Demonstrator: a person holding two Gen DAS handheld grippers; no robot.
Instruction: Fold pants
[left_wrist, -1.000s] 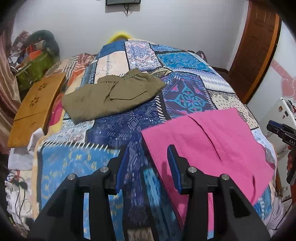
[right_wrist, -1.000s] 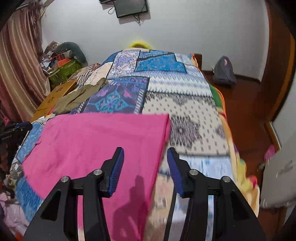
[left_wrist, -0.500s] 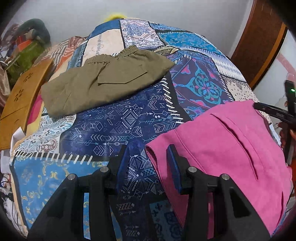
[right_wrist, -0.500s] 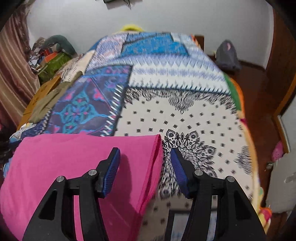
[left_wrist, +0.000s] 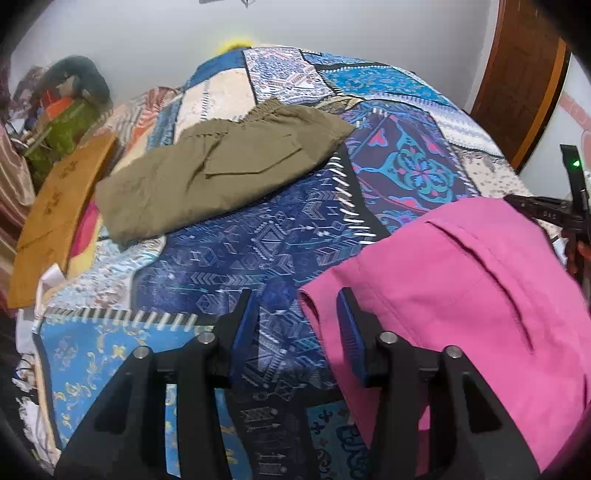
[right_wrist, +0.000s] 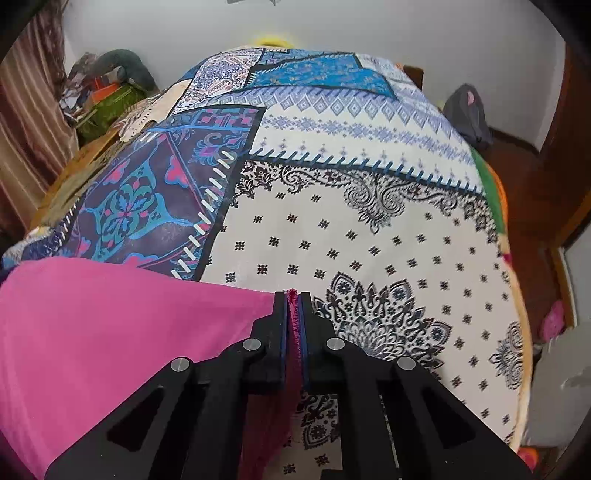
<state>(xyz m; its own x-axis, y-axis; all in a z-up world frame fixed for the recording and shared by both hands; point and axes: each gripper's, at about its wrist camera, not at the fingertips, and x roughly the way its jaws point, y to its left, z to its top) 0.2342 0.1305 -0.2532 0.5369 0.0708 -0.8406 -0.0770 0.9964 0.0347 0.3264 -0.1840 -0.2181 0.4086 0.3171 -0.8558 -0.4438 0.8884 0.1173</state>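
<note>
Pink pants (left_wrist: 461, 295) lie folded on the patchwork bedspread (left_wrist: 266, 251) near the bed's front. My left gripper (left_wrist: 297, 325) is open, and the pants' left corner sits between its two blue-padded fingers without being pinched. In the right wrist view the pink pants (right_wrist: 110, 332) fill the lower left. My right gripper (right_wrist: 293, 317) is shut on their right corner, with pink fabric squeezed between the pads. The right gripper's body also shows at the far right of the left wrist view (left_wrist: 569, 214).
Folded olive-green pants (left_wrist: 221, 173) lie farther back on the bed. An orange wooden board (left_wrist: 55, 221) leans at the bed's left side beside a green box and clutter (left_wrist: 59, 122). A dark bag (right_wrist: 467, 114) sits on the floor near the wooden door (left_wrist: 521, 74).
My right gripper has closed on the pink pants' right corner. My left gripper has come slightly closer to the left corner and stays open.
</note>
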